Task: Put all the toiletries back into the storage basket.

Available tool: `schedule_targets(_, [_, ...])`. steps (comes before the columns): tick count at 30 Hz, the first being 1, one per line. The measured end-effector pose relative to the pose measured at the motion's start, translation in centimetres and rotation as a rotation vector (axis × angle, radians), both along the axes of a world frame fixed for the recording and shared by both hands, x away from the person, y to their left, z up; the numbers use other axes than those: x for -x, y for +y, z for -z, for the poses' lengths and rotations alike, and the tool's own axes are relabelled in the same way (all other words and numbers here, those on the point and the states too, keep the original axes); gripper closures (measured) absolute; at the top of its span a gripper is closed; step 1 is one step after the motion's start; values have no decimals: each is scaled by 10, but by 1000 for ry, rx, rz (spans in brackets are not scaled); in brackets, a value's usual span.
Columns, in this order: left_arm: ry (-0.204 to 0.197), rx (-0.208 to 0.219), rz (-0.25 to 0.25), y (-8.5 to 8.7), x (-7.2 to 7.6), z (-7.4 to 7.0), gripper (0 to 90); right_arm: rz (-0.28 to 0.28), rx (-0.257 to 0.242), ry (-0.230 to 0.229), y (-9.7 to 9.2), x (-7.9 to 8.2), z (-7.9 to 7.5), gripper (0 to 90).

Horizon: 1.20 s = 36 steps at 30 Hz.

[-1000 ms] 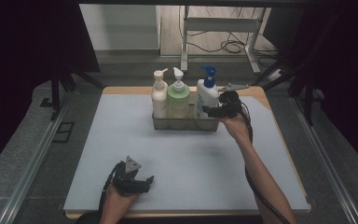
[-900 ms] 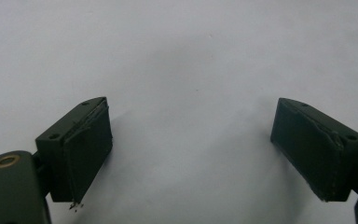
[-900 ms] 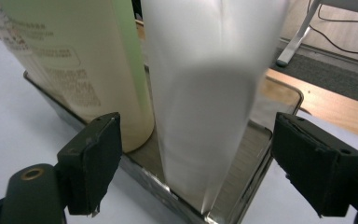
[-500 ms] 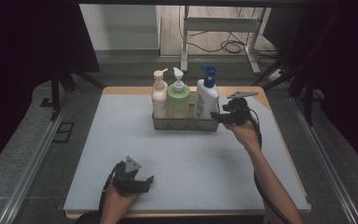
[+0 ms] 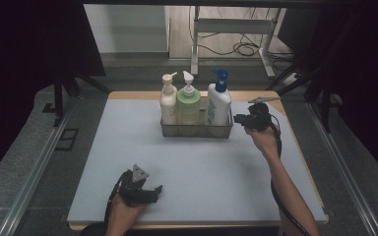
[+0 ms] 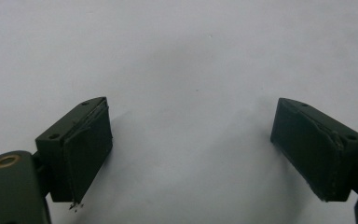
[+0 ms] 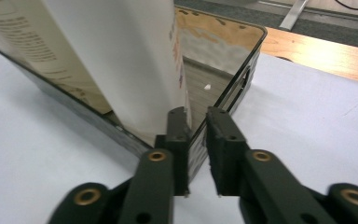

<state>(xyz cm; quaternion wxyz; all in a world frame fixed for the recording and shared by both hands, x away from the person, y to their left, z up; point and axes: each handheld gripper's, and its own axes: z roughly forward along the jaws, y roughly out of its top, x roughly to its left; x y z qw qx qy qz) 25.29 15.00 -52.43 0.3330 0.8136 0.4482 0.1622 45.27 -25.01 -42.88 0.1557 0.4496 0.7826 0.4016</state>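
High view first: we see a metal basket standing toward the far side of a pale blue mat on the table, with three pump bottles upright in it in a row. A cream bottle stands at the left end, a green bottle in the middle, and a white bottle with a blue pump at the right end. The right gripper sits at the basket's right end, just beside the white bottle, with the person's forearm reaching up to it from the bottom edge. The left gripper rests on the near part of the mat, well apart from the basket.

From the right gripper view we find the right gripper with its jaws drawn narrow; they have just been closing. The basket's thin end wall runs into the slim gap between them, one jaw inside by the white bottle and one outside. We cannot tell whether the pads actually press on the wall.

From the left gripper view we see the left gripper with its jaws spread wide over the bare mat, nothing between them.
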Motion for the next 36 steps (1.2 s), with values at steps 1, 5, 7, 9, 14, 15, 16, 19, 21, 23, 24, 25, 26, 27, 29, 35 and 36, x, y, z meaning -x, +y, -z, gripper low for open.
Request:
schedule_targets(1, [0,0,0,0,0,0,121,1,1,0,1,-1,1,833])
schedule_targets(5, [0,0,0,0,0,0,121,12,29,-2,6,-7,3,895])
schedule_targets(7, [0,0,0,0,0,0,121,24,38,4,9,-10,5,897])
schedule_targets(9, [0,0,0,0,0,0,121,30,39,7,10,-13,7,898])
schedule_targets(14, [0,0,0,0,0,0,121,41,34,20,14,-21,11,898])
schedule_targets(15, [0,0,0,0,0,0,121,44,38,22,15,-22,12,897])
schedule_targets(16, [0,0,0,0,0,0,121,42,38,23,16,-24,12,898])
schedule_targets(19, [0,0,0,0,0,0,121,42,36,27,20,-28,13,897])
schedule_targets(21, [0,0,0,0,0,0,121,40,43,27,22,-31,14,897])
schedule_targets(23, [0,0,0,0,0,0,121,39,42,30,25,-33,15,897])
schedule_targets(24, [0,0,0,0,0,0,121,39,44,31,26,-34,16,897])
schedule_targets(25, [1,-4,2,0,0,0,121,40,43,32,27,-36,17,897])
schedule_targets(26, [1,-3,1,0,0,0,121,39,41,33,28,-37,17,897])
schedule_targets(27, [1,-3,1,0,0,0,121,39,39,38,29,-37,18,897])
schedule_targets(29, [1,-3,1,0,0,0,121,38,42,40,30,-39,20,897])
schedule_targets(35, [1,-2,1,0,0,0,121,31,32,51,31,-43,25,897])
schedule_targets(36, [1,-3,1,0,0,0,121,31,29,52,31,-43,25,897])
